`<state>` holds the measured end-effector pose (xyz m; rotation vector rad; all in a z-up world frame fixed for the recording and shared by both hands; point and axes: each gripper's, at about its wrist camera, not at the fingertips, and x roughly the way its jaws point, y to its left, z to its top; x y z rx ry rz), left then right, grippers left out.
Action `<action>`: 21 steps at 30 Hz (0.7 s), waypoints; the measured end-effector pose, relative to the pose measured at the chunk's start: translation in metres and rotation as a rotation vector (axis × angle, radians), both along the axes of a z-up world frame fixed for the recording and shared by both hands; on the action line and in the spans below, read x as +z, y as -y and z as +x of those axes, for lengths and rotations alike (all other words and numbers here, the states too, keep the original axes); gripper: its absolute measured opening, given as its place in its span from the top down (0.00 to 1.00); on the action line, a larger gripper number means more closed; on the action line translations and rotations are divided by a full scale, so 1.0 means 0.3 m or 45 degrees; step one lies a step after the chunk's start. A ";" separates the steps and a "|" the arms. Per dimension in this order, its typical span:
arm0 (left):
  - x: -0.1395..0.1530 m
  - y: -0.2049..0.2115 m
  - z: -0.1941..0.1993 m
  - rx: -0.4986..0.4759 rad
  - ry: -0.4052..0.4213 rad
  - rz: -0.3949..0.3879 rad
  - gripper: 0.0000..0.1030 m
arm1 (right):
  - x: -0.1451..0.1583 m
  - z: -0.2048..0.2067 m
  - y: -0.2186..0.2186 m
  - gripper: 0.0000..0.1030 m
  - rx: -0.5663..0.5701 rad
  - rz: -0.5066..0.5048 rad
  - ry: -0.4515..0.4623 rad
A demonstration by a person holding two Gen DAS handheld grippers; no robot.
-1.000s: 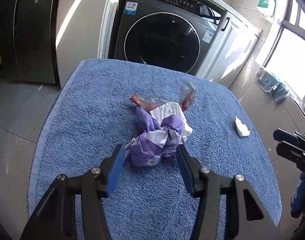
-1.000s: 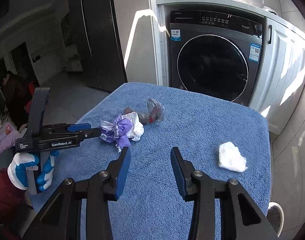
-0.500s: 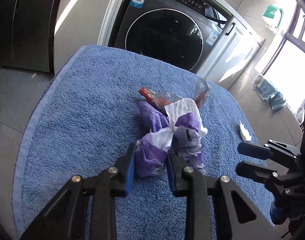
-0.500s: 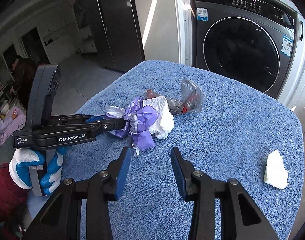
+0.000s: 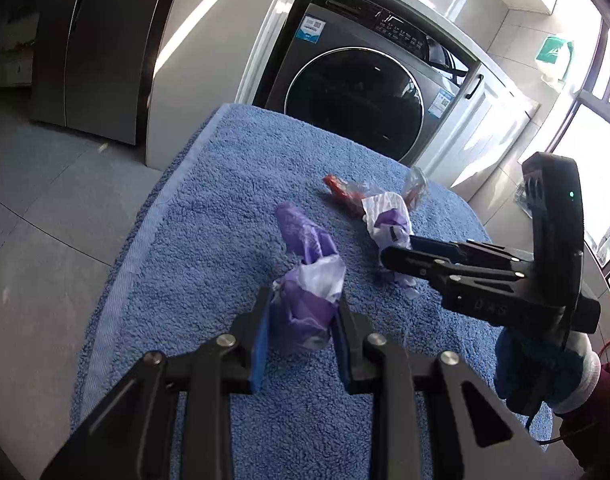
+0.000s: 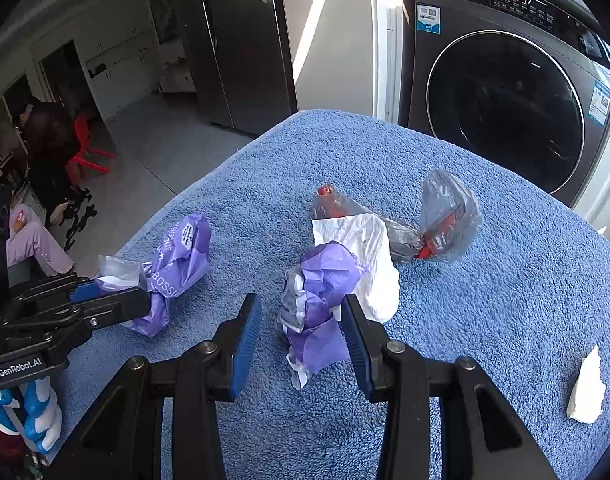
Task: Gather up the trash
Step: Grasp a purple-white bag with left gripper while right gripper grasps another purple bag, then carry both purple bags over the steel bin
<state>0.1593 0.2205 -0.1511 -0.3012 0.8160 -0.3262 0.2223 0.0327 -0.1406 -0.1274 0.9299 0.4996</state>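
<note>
Left gripper [image 5: 301, 326] clenches a purple wrapper [image 5: 305, 312] on the blue towel [image 5: 209, 216], mid-pickup — right gripper [image 6: 301, 332] straddles, unclosed, a second purple-and-white wrapper [image 6: 325, 292], so next it likely must squeeze, then lift — a white wad [image 6: 587, 392] waits nearby.

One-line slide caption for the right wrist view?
Right gripper open around a purple-and-white wrapper on the blue towel, left gripper clamping another purple wrapper.

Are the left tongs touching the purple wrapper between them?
Touching. In the left wrist view, both blue pads of the left tongs press the sides of the purple wrapper, with no gap visible on either side.
</note>
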 end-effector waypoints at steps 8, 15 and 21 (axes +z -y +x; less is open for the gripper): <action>0.031 -0.005 -0.078 0.020 -0.005 0.010 0.75 | 0.025 -0.115 0.077 0.73 0.012 0.081 0.007; 0.121 0.102 -0.138 -0.047 0.038 0.046 0.75 | 0.139 -0.293 0.290 0.73 -0.049 0.147 0.087; 0.196 0.335 -0.178 -0.222 0.070 0.071 0.75 | 0.211 -0.483 0.625 0.73 -0.282 0.188 0.164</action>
